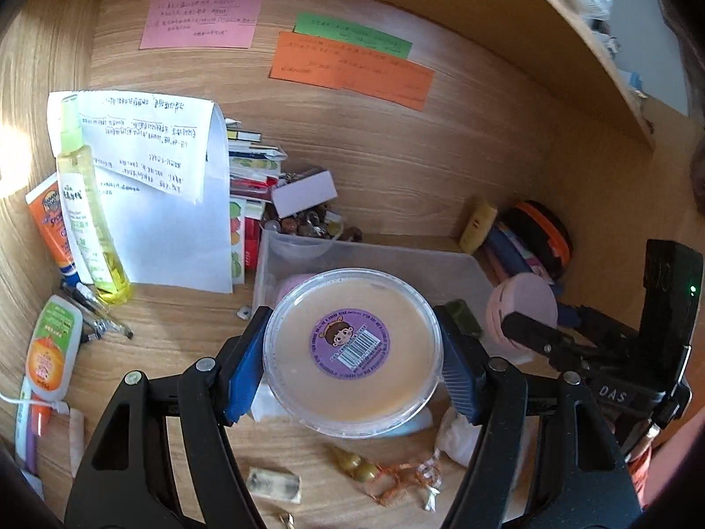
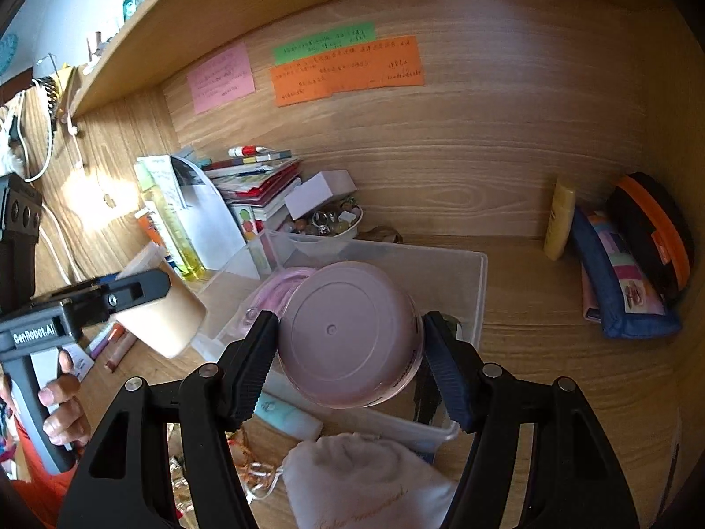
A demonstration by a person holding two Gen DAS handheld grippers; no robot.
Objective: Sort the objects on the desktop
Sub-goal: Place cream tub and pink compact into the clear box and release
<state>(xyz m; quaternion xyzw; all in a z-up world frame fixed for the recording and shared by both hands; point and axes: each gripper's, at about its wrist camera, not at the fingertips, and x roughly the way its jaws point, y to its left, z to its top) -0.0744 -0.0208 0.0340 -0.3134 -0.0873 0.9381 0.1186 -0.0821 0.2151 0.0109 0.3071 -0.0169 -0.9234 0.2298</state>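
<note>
Left wrist view: my left fingers (image 1: 352, 352) clamp a round, clear-lidded tub of beige cream (image 1: 352, 352), held flat just before the translucent plastic bin (image 1: 396, 260). Right wrist view: my right fingers (image 2: 350, 352) grip a smooth, round pink jar (image 2: 348, 335), tilted, directly over that bin (image 2: 467, 273).

Bead bowl (image 2: 328, 222) behind bin (image 2: 478, 291) — pouch (image 2: 625, 291) lies right.
</note>
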